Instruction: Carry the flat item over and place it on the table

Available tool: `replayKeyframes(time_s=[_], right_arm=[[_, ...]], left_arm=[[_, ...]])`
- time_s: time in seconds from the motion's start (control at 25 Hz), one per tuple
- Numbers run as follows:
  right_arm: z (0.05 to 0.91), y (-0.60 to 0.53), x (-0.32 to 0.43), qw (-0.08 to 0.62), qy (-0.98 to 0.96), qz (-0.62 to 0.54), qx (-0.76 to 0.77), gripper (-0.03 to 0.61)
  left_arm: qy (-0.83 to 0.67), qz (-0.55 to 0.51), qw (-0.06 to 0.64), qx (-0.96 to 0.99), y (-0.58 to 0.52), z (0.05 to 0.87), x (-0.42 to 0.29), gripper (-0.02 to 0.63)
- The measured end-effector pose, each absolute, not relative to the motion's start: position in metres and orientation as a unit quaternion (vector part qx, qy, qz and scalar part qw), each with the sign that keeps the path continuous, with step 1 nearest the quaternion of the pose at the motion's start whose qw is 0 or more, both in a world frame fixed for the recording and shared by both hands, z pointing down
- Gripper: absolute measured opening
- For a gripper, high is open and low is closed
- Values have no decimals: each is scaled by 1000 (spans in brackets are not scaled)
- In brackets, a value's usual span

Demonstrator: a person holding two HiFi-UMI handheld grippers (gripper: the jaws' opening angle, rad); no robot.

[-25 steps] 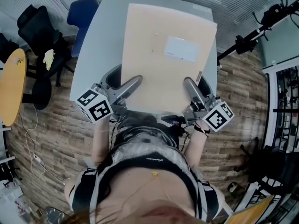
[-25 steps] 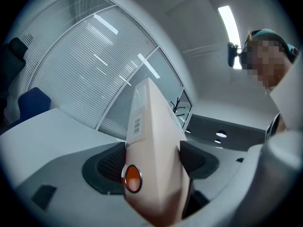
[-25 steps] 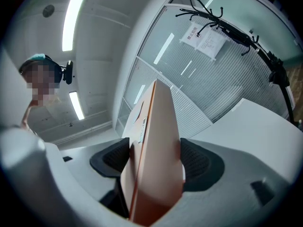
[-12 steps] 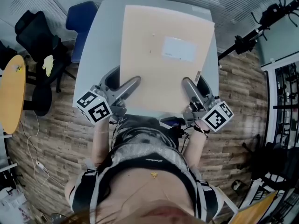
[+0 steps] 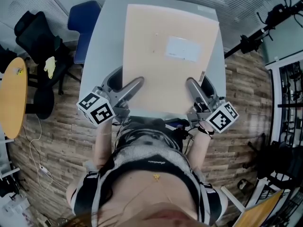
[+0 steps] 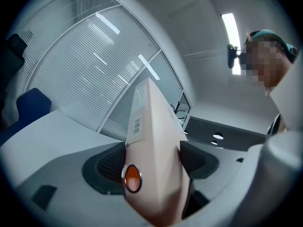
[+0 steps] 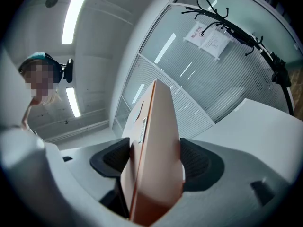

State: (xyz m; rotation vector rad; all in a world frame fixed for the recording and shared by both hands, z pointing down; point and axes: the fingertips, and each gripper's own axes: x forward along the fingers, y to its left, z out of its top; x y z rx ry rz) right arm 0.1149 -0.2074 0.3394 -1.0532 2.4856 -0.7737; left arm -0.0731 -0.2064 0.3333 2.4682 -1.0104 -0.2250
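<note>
The left gripper (image 5: 135, 84) is pressed shut on the near edge of the flat item (image 5: 161, 74), towards its left corner. The right gripper (image 5: 191, 84) is pinched on the same edge, towards the right corner. In each gripper view the panel is seen edge-on, squeezed between the dark pads (image 6: 108, 163).

The table (image 5: 102, 44) is largely covered by the item, which is spread over it from just past the front edge to close by the far edge. Whether its underside is touching the top cannot be told. Two holds on one edge are judged to be needed because so broad and thin a panel would sag or swing from a single one.

A white label (image 5: 183, 49) is carried on its upper face, towards the far right corner, and a small barcode sticker (image 6: 137, 124) is seen on its side.

The left forearm (image 5: 101, 145) and right forearm (image 5: 200, 148) are held low and close to the body, with both grippers angled inward over the table's front edge.
</note>
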Motion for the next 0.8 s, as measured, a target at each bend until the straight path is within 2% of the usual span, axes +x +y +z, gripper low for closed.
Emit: replayKeyframes(time_s=[0.8], right_arm=[[352, -208, 110, 159, 857, -285, -398, 314]], left_arm=[[-341, -74, 252, 903, -216, 349, -78, 356]])
